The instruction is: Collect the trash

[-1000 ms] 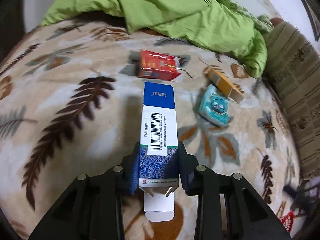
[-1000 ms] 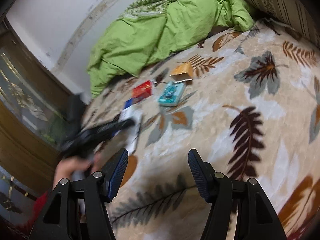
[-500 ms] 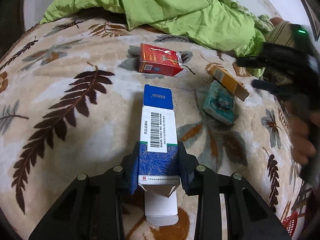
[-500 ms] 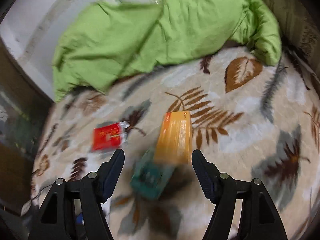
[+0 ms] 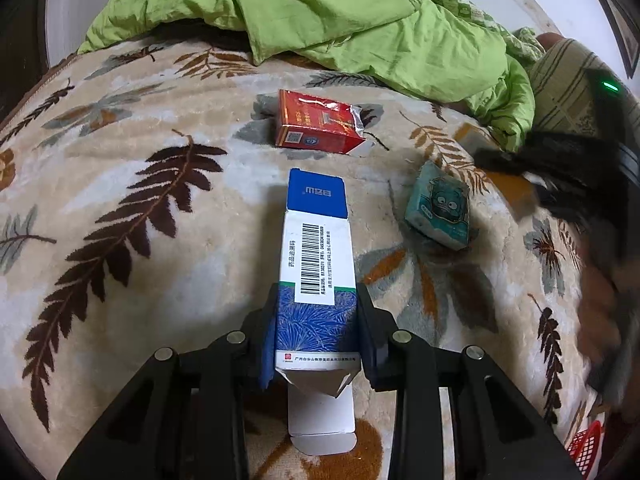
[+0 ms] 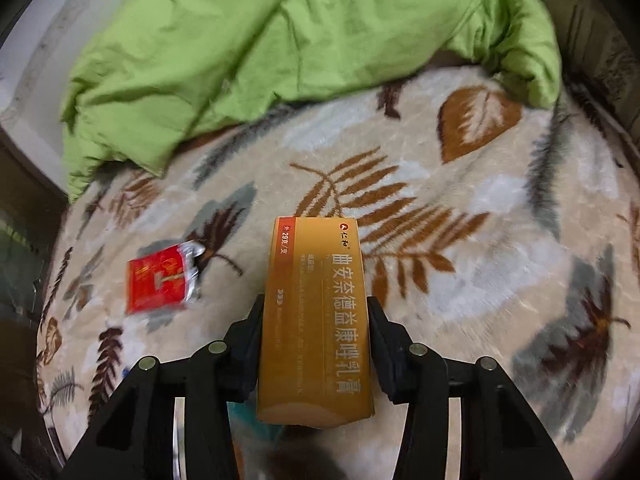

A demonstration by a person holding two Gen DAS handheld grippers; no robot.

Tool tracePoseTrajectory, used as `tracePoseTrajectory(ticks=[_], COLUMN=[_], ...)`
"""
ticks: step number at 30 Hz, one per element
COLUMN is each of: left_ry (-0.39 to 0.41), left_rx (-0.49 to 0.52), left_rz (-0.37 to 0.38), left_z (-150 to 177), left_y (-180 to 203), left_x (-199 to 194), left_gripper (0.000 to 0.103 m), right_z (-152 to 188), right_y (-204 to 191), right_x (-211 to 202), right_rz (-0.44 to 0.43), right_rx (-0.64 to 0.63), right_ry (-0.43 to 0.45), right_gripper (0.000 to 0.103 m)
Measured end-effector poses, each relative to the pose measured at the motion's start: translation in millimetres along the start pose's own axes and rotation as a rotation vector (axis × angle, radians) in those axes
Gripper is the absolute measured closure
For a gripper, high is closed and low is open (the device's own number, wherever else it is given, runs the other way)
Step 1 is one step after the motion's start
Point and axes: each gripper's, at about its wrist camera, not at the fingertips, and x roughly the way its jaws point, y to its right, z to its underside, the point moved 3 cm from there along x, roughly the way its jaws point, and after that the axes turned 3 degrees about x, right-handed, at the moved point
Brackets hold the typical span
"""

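Observation:
My left gripper (image 5: 318, 320) is shut on a blue and white medicine box (image 5: 318, 248) with a barcode, both end flaps open, held over the leaf-patterned blanket. My right gripper (image 6: 316, 332) has its jaws against both sides of an orange medicine box (image 6: 316, 312). In the left wrist view the right gripper (image 5: 560, 176) shows blurred at the right, over the orange box (image 5: 504, 188). A red cigarette pack (image 5: 320, 124) lies beyond the blue box; it also shows in the right wrist view (image 6: 160, 282). A teal packet with a cartoon face (image 5: 438, 210) lies right of the blue box.
A crumpled green quilt (image 5: 340, 16) covers the far part of the bed, also in the right wrist view (image 6: 280, 40). A striped pillow (image 5: 568, 80) sits at the far right. A red basket (image 5: 586, 444) shows at the lower right corner, off the bed.
My right gripper moved across the bed to the orange box and closed its jaws around it. My left gripper kept hold of the blue box and lifted slightly nearer the other trash.

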Motion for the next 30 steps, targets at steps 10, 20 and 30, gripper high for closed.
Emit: tracePoseTrajectory(ticks=[10,20,30], left_ry=[0.102,0.148,0.264], left_rx=[0.043,0.063,0.098], left_rz=[-0.019,0.002,-0.096], left_z=[7,59,88], left_y=[7,15,15], left_x=[-37,-108,-148], left_gripper=[0.071,0.071,0.071], right_z=[112,169,207], right_y=[-22,-28,-56], right_x=[-77,-129,-148], right_rz=[-0.103,-0.100,-0.124], right_rx=[-0.023,-0.099,-0.165], right_ry=[0.104,0.197,0.251], right_gripper=[0.053,0.053,0.053])
